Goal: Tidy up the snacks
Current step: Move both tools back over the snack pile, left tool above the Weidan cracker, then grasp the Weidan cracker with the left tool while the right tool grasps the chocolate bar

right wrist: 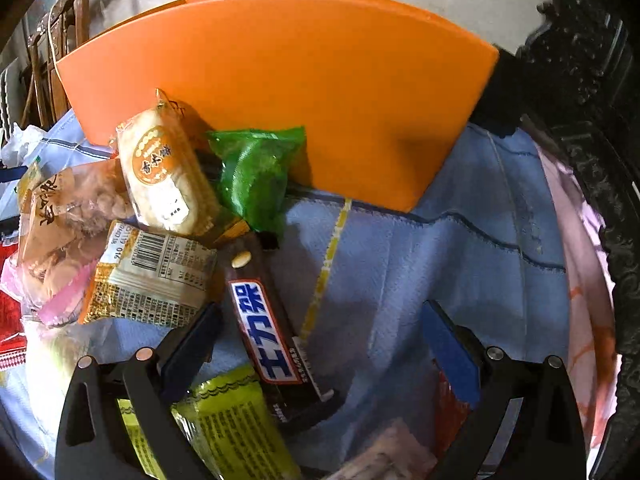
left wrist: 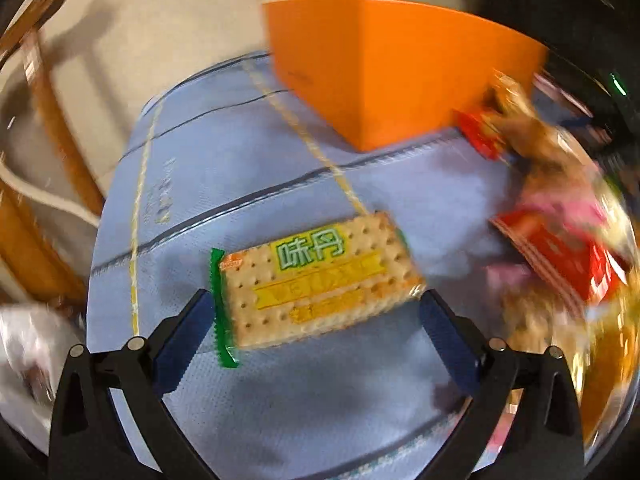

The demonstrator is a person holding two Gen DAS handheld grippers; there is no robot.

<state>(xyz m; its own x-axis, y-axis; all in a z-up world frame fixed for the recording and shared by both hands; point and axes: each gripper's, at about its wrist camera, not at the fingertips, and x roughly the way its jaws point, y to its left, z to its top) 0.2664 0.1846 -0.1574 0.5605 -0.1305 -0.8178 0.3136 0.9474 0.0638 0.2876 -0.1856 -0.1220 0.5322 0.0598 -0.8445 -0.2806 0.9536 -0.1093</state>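
In the left wrist view a cracker pack (left wrist: 320,276) with green ends lies on the blue cloth (left wrist: 248,168), between the tips of my open left gripper (left wrist: 316,312); the pads do not press it. An orange box (left wrist: 384,68) stands behind it. In the right wrist view my right gripper (right wrist: 320,324) is open over a dark chocolate bar (right wrist: 264,328) with a white and blue label, which lies between the fingers. A green packet (right wrist: 252,168) and a round-label cake pack (right wrist: 160,168) lean against the orange box (right wrist: 288,88).
A blurred heap of red and pink snack packs (left wrist: 560,248) lies right of the cracker. More packs lie left of the right gripper: a barcode pack (right wrist: 156,276), a brown bag (right wrist: 68,212) and a yellow-green pack (right wrist: 236,424). A wooden chair (left wrist: 48,128) stands off the table's left.
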